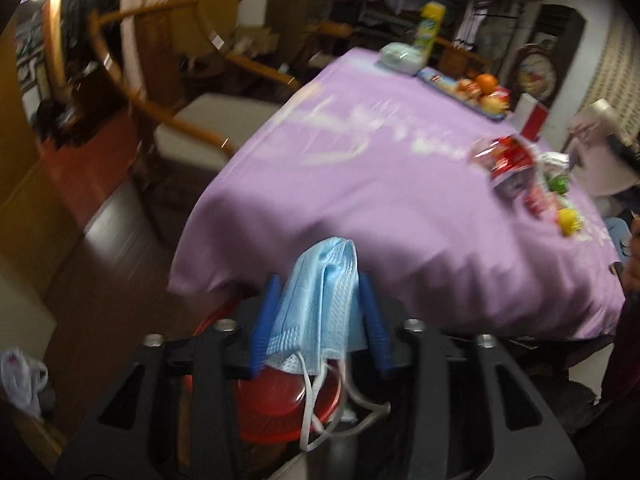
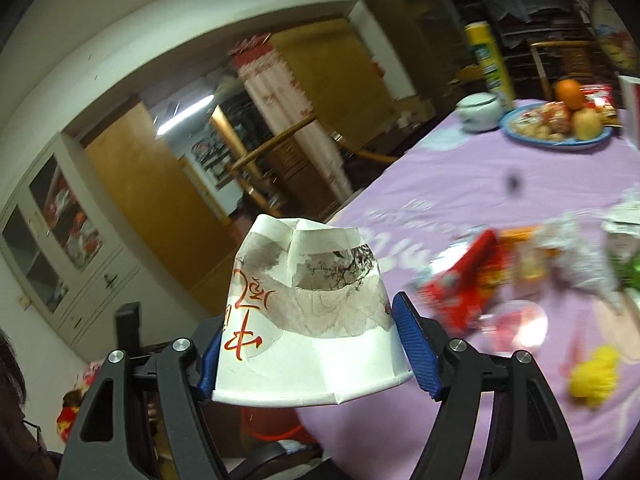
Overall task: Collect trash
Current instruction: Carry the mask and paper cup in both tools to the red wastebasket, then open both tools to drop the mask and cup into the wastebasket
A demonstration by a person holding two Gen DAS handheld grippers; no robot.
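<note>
A light blue face mask [image 1: 316, 304] hangs loosely between the blue fingers [image 1: 266, 316] of my left gripper [image 1: 320, 282], which stands open; its ear loops dangle over a red bin [image 1: 276, 404] right below. My right gripper [image 2: 312, 320] is shut on a crumpled white paper cup [image 2: 308, 320] with red writing, held over the edge of the purple-clothed table [image 2: 460, 184]. Part of the red bin [image 2: 276, 426] shows under the cup. Several wrappers [image 2: 472, 280] and a yellow scrap [image 2: 596, 372] lie on the cloth to the right.
A blue plate of fruit [image 2: 560, 124], a white lidded pot [image 2: 480, 110] and a yellow can [image 2: 490, 60] stand at the table's far end. A wooden chair [image 1: 208, 128] stands left of the table. A white plastic bag [image 1: 20, 380] lies on the floor.
</note>
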